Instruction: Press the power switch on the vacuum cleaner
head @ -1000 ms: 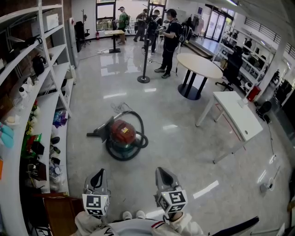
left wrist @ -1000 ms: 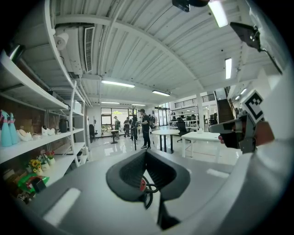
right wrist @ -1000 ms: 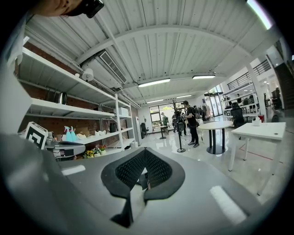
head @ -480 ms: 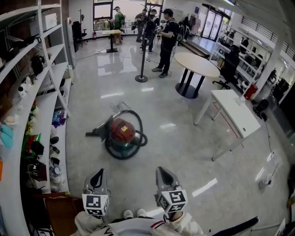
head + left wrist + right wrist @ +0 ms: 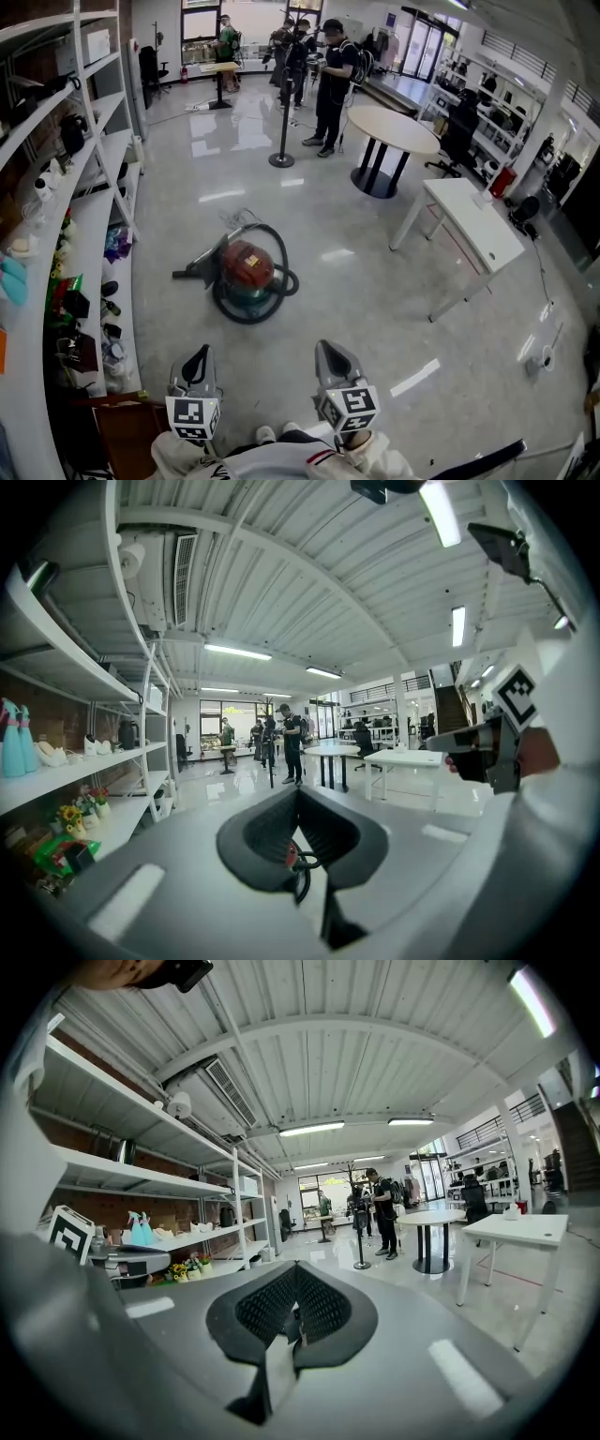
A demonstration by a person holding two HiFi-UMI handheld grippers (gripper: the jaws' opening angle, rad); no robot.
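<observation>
Red canister vacuum cleaner (image 5: 247,267) is seen on the floor (image 5: 375,300) in the head view, well ahead of left tool (image 5: 199,354) and right tool (image 5: 330,349). Left gripper view: tips are pressed together, nothing held. Right gripper view: the same is noted.

Honestly nothing readable here for me. The marker cube on my left (image 5: 193,417) and the one on my right (image 5: 349,410) only show square black-and-white patterns, and any print on the vacuum cleaner (image 5: 248,267) is too small.
</observation>
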